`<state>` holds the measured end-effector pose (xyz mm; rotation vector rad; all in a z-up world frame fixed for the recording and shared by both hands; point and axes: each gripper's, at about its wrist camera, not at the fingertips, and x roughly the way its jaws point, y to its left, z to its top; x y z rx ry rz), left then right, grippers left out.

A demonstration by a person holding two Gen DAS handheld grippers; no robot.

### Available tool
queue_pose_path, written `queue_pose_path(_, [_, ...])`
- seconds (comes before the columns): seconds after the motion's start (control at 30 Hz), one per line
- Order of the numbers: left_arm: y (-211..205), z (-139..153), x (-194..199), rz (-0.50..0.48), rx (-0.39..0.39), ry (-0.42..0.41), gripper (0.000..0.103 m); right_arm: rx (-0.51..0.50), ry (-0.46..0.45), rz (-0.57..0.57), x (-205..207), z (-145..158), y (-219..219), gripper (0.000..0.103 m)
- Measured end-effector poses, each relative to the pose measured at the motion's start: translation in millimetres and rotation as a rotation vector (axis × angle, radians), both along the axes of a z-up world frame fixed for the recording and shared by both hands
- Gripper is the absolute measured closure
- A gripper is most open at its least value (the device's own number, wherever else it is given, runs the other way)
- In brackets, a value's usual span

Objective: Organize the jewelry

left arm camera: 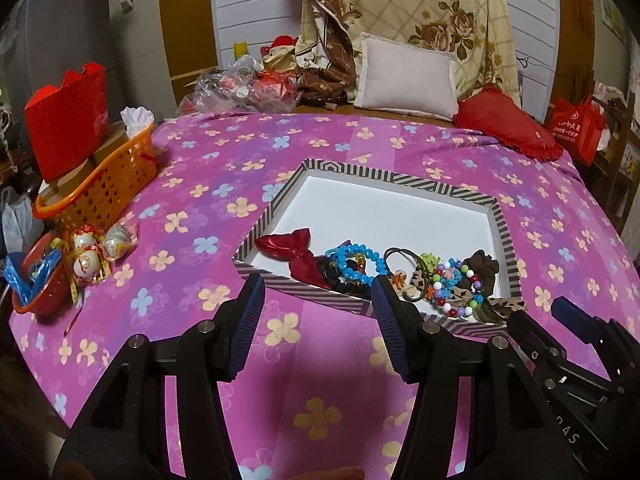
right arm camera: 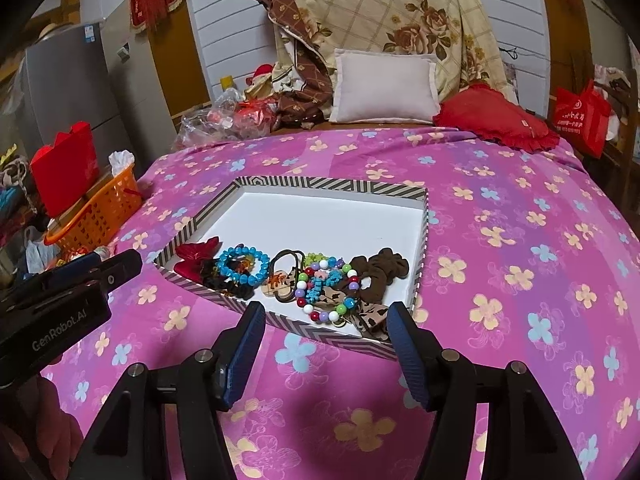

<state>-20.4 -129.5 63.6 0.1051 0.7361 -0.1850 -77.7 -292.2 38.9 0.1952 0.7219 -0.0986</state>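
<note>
A shallow white tray with a striped rim (left arm camera: 444, 189) (right arm camera: 340, 184) lies on the pink flowered bedspread. Along its near side lie a red bow (left arm camera: 294, 254) (right arm camera: 196, 258), a blue bead bracelet (left arm camera: 352, 264) (right arm camera: 244, 266), a multicoloured bead bracelet (left arm camera: 456, 292) (right arm camera: 326, 292), a brown scrunchie (left arm camera: 482, 268) (right arm camera: 380, 268), hair ties and a leopard-print bow (right arm camera: 370, 318). My left gripper (left arm camera: 318, 294) is open and empty just before the tray's near rim. My right gripper (right arm camera: 326, 320) is open and empty, also at the near rim; it shows in the left wrist view (left arm camera: 560, 312).
An orange basket (left arm camera: 100, 184) (right arm camera: 98, 210) with a red box stands at the bed's left edge, with a red bowl (left arm camera: 38, 280) and wrapped balls beside it. Pillows (left arm camera: 408, 78), a red cushion (left arm camera: 508, 124) and plastic bags lie at the head of the bed.
</note>
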Motion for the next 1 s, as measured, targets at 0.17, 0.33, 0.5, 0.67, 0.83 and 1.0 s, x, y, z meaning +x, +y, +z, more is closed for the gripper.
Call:
queue_pose_path(0.17, [1, 2, -3, 0.001, 0.002, -0.005, 0.048, -0.008, -0.002, 0.004, -2, 3, 4, 0.04])
queue_pose_path(0.33, [5, 5, -7, 0.009, -0.001, -0.01, 0.048, -0.009, -0.002, 0.005, -4, 4, 5, 0.04])
queue_pose_path(0.5, [5, 5, -9, 0.007, 0.006, -0.015, 0.048, -0.008, -0.002, 0.006, -4, 4, 5, 0.04])
queue_pose_path(0.67, [5, 5, -10, 0.007, 0.005, -0.015, 0.048, -0.012, 0.0, 0.011, -9, 4, 7, 0.039])
queue_pose_path(0.83, [4, 5, -10, 0.007, 0.006, -0.014, 0.048, -0.01, 0.001, 0.009, -9, 3, 8, 0.039])
queue_pose_path(1.0, [2, 5, -12, 0.007, 0.008, -0.011, 0.048, -0.006, 0.004, 0.011, -10, 3, 8, 0.039])
